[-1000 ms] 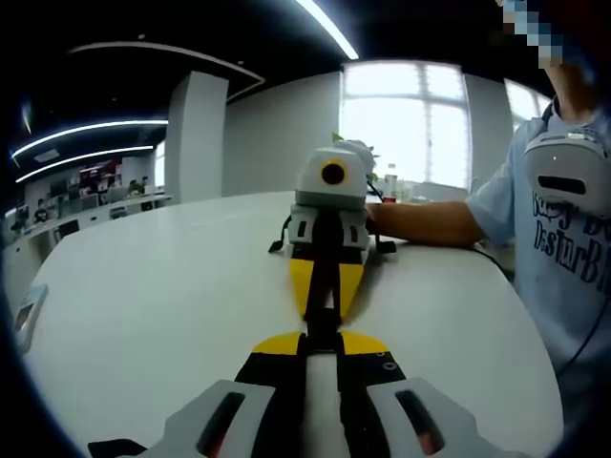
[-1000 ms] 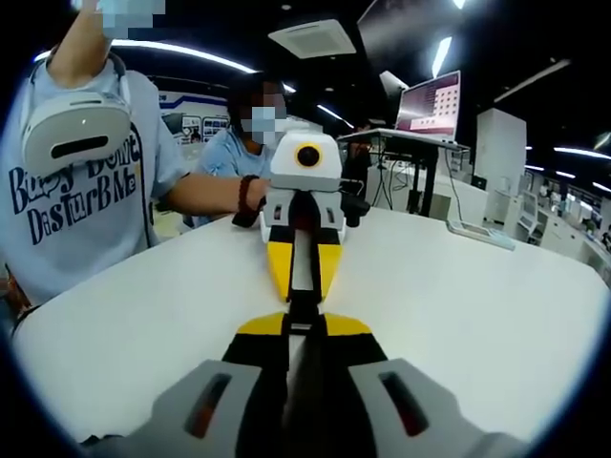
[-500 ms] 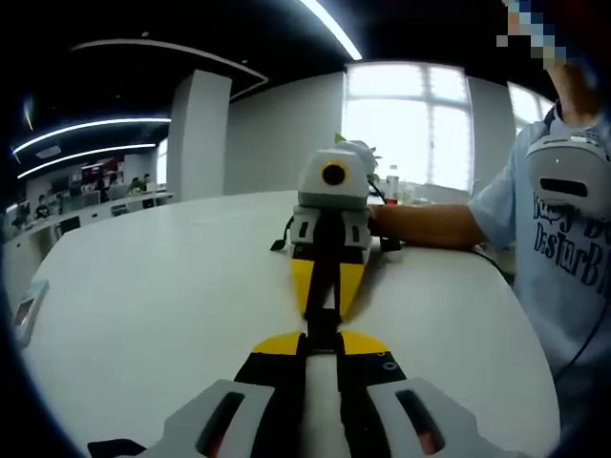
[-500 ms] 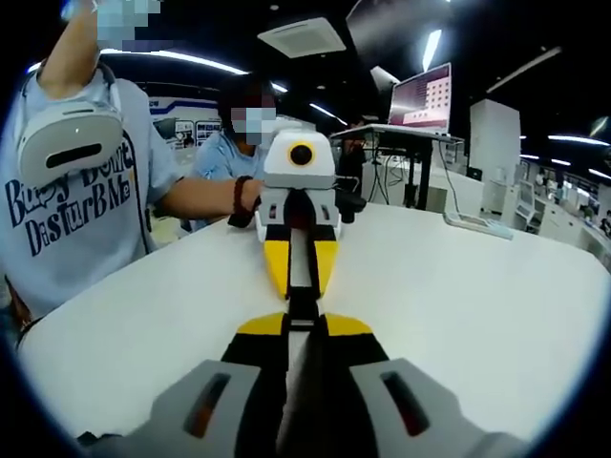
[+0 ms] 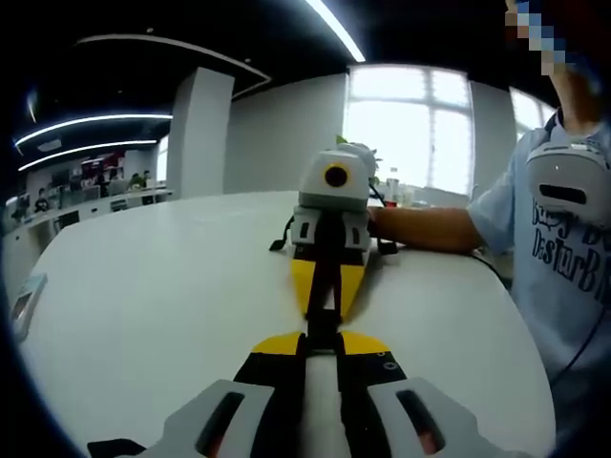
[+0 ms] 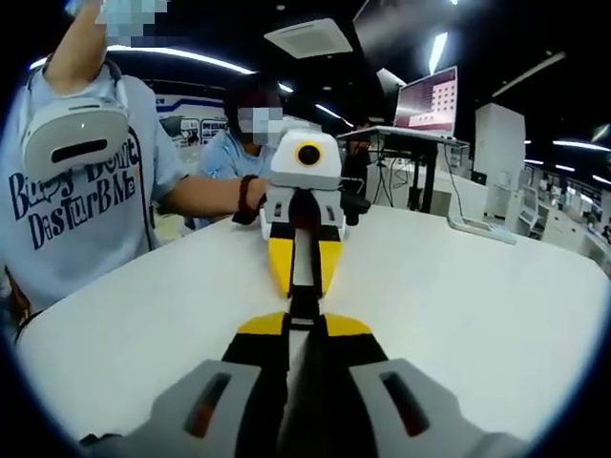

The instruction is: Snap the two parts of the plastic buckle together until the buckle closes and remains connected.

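Note:
The black plastic buckle hangs just above the white table, held from both ends. My left gripper rises from the bottom of the left gripper view, its yellow-tipped jaws shut on the near end. Facing it, my right gripper is shut on the far end. The right gripper view mirrors this: the buckle sits between my right gripper and the left gripper. The tips nearly meet. I cannot tell whether the two parts are latched.
A person in a light blue T-shirt sits at the table's edge, forearm resting on it behind the grippers. A flat device lies at the table's left edge. Another flat device lies at the table's far right; a monitor stands behind it.
Both views sway slightly with the hands. The two grippers keep their hold and the buckle stays between them.

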`<state>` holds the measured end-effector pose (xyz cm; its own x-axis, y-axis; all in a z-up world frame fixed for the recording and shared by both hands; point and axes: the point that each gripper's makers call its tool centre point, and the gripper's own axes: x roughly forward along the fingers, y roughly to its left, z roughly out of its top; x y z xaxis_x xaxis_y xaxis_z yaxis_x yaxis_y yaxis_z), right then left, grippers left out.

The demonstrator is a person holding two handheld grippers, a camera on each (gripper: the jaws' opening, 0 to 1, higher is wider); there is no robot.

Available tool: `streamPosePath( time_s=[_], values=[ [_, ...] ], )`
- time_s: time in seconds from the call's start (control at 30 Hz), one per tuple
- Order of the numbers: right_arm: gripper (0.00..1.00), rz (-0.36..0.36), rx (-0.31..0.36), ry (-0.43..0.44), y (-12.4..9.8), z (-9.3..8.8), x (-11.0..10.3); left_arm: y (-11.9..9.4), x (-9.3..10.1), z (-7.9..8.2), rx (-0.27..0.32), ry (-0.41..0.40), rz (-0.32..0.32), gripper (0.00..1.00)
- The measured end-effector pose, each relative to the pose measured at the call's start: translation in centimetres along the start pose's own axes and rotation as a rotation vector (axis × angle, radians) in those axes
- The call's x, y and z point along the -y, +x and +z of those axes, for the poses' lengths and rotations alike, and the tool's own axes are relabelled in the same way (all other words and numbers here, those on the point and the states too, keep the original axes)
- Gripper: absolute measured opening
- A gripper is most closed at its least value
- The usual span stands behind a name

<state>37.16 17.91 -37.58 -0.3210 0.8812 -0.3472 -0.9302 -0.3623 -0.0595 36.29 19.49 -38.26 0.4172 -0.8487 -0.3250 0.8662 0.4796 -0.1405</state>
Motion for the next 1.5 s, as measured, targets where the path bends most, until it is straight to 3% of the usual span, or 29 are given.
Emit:
streamPosePath(
  time_s=[0.97, 1.2, 1.5],
  values=[
    [0.12, -0.016, -0.005, 0.007, -0.4, -0.1, 0.6, 0.0, 0.0, 0.2, 0.004, 0.036, 0.04, 0.12],
    [0.12, -0.03, -0.012, 0.015, -0.6, -0.2, 0.9, 0.0, -0.1, 0.2, 0.006, 0.014, 0.05, 0.2],
    [0.12, -0.111, -0.066, 0.012, -0.9, -0.3, 2.3, -0.7, -0.6, 1.8, 0.089, -0.018, 0.061, 0.28]
  ],
)
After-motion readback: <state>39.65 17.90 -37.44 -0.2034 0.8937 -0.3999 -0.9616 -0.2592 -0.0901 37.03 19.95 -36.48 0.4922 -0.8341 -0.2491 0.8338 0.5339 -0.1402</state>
